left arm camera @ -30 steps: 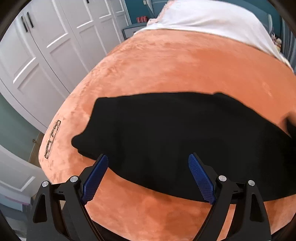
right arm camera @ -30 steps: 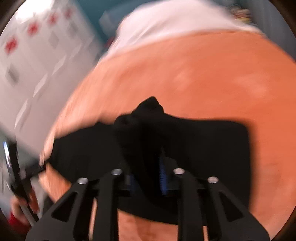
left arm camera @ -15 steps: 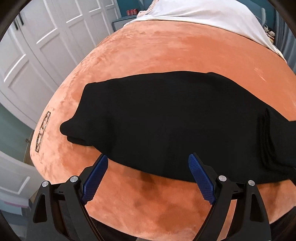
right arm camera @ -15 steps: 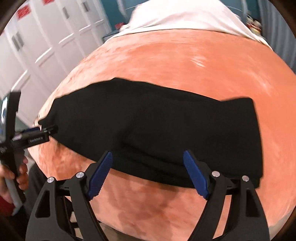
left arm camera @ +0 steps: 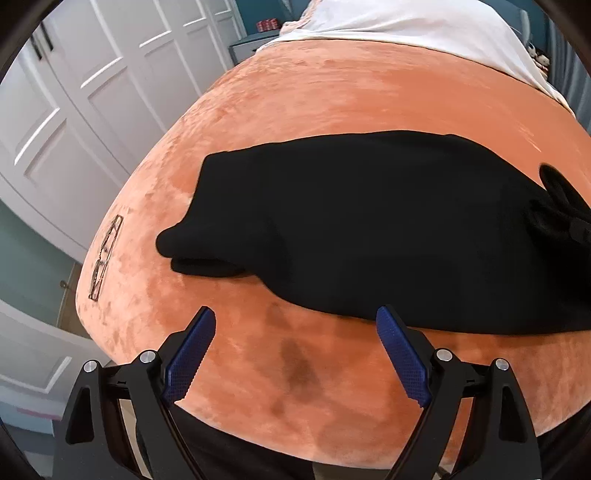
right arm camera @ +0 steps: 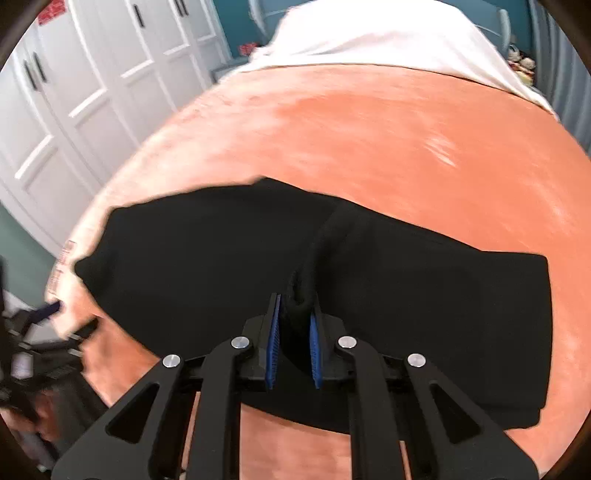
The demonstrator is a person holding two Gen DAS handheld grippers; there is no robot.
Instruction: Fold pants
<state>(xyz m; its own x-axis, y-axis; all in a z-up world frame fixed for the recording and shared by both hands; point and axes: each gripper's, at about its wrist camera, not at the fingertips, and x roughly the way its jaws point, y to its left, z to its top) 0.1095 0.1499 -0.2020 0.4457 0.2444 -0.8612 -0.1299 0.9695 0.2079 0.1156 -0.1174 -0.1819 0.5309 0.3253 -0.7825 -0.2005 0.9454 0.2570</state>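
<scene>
The black pants (left arm camera: 369, 229) lie in a long band across the orange blanket (left arm camera: 332, 92) on the bed. My left gripper (left arm camera: 295, 354) is open and empty, just short of the pants' near edge. My right gripper (right arm camera: 294, 339) is shut on a pinched ridge of the black pants (right arm camera: 221, 266) near the near edge, lifting a fold. In the left wrist view the right gripper (left arm camera: 569, 218) shows at the far right with bunched cloth. In the right wrist view the left gripper (right arm camera: 48, 317) shows blurred at the far left.
White wardrobe doors (left arm camera: 74, 110) stand to the left of the bed. A white sheet (left arm camera: 406, 22) covers the far end of the bed. A printed label (left arm camera: 105, 254) marks the blanket's left edge. The bed's near edge (left arm camera: 295, 424) lies just below my left gripper.
My right gripper was open half a second ago and has shut on the pants' near edge, raising a ridge of cloth. My left gripper has drawn back a little, off the pants.
</scene>
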